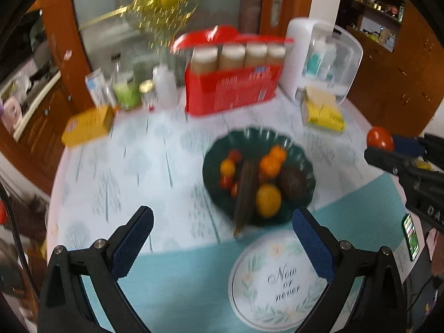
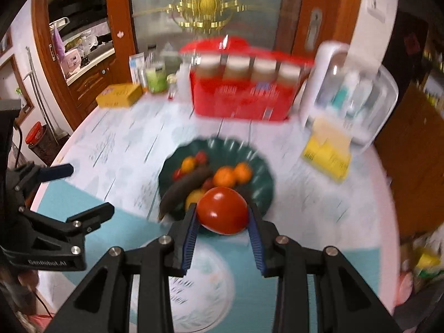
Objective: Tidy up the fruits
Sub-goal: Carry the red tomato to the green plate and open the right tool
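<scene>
Home dining room, clothed table (image 1: 144, 166), wooden doors (image 2: 327, 14), kitchen counter (image 2: 91, 58)

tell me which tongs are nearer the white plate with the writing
Left. The left tongs hang open right over the white plate; the right tongs, shut on a tomato, sit farther out, by the green bowl.

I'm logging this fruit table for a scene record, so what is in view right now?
green bowl: one, dark green, mid-table, holding fruit
oranges: two, orange, in bowl
lemon: one, yellow, bowl's near side
tomato: one, red, held above bowl's near edge
white plate: one, lettered, on teal mat
red box: one, behind bowl
yellow box: one, far left
left hand-held gripper: black, blue pads, open, empty
right hand-held gripper: black, shut on tomato
</scene>
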Demonstrator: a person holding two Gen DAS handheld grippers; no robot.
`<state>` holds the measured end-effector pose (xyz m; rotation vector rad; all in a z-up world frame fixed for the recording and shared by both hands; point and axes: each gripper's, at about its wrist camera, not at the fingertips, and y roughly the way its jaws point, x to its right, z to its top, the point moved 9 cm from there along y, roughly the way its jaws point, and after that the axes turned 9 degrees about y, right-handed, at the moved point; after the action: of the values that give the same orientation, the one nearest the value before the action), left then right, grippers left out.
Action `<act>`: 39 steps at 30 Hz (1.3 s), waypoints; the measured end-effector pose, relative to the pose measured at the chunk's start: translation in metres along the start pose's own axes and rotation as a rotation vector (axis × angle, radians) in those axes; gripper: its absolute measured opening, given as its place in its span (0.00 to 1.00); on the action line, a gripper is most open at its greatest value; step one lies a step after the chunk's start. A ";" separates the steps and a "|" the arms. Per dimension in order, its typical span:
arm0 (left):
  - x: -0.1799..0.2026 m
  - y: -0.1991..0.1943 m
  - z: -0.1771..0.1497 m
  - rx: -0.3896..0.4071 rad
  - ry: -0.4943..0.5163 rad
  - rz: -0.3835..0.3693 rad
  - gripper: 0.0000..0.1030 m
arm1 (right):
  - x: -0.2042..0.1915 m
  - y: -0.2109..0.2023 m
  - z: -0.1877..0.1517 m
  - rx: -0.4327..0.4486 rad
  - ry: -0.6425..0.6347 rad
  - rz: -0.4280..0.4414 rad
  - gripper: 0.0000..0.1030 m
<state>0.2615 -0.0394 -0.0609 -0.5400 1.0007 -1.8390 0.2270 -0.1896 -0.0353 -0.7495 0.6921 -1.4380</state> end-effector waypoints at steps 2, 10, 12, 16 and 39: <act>-0.004 -0.004 0.025 0.024 0.013 0.007 0.97 | 0.007 -0.002 0.025 0.022 -0.019 -0.019 0.34; -0.031 0.047 0.075 -0.003 -0.002 0.055 0.97 | 0.023 0.057 0.086 -0.011 0.074 0.018 0.34; -0.036 0.071 0.076 -0.020 -0.015 0.056 0.97 | 0.023 0.080 0.086 -0.034 0.108 0.042 0.34; -0.043 0.116 0.066 -0.065 -0.058 0.053 0.97 | 0.019 0.139 0.073 -0.114 0.179 0.096 0.34; -0.044 0.233 0.009 -0.237 -0.195 0.001 0.97 | -0.013 0.270 0.008 -0.282 0.096 0.213 0.44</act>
<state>0.4105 -0.0561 -0.2447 -0.8453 1.0899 -1.6402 0.3959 -0.1783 -0.2465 -0.7997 1.0327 -1.2012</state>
